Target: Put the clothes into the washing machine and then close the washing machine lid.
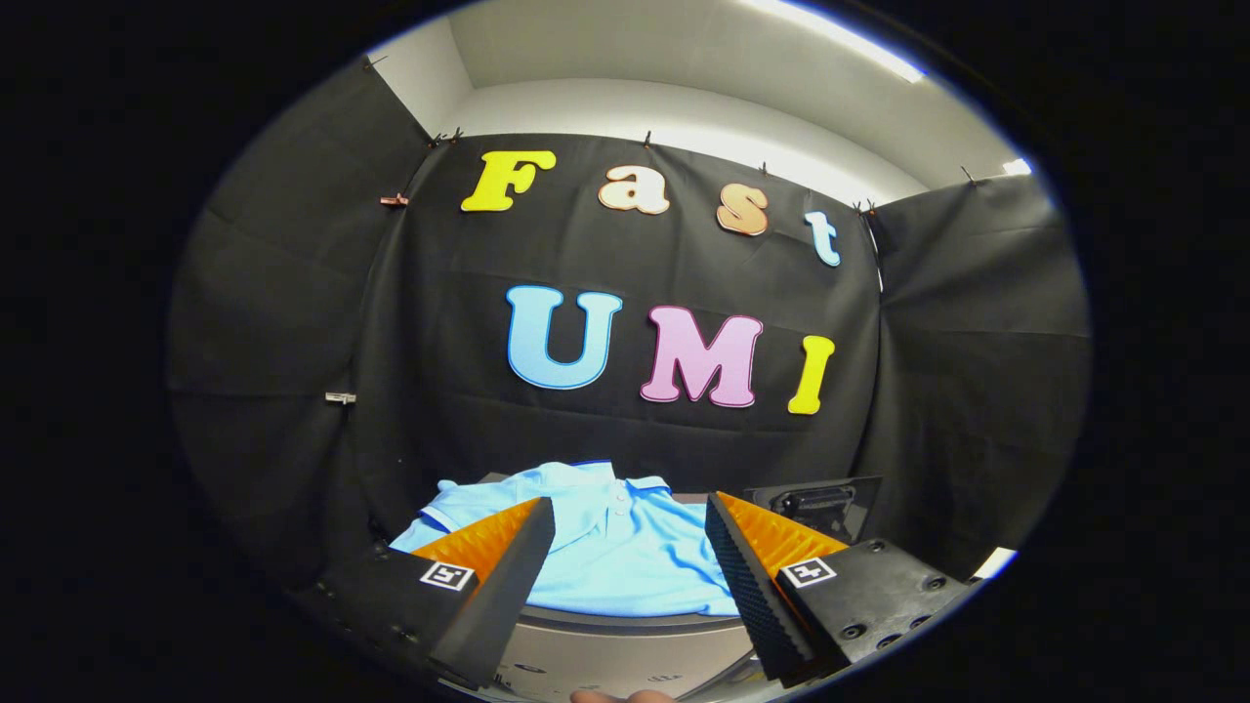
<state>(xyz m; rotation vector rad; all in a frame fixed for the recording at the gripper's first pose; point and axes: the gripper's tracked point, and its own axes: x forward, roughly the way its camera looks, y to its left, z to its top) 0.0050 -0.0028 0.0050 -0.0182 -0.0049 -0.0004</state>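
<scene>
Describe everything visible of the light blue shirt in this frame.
The light blue shirt looks like a soft knit polo: a folded collar with thin dark trim, a short buttoned placket below it, and a sleeve spread toward one side. It lies loosely, slightly rumpled, on a pale rounded surface, just ahead of and partly between the open jaws of the gripper. The fingers overlap it in view; whether they touch it I cannot tell. Its near hem drapes to the surface's dark edge.

A light blue shirt (625,557) lies ahead of the gripper (630,542), jaws spread, holding nothing.
</scene>
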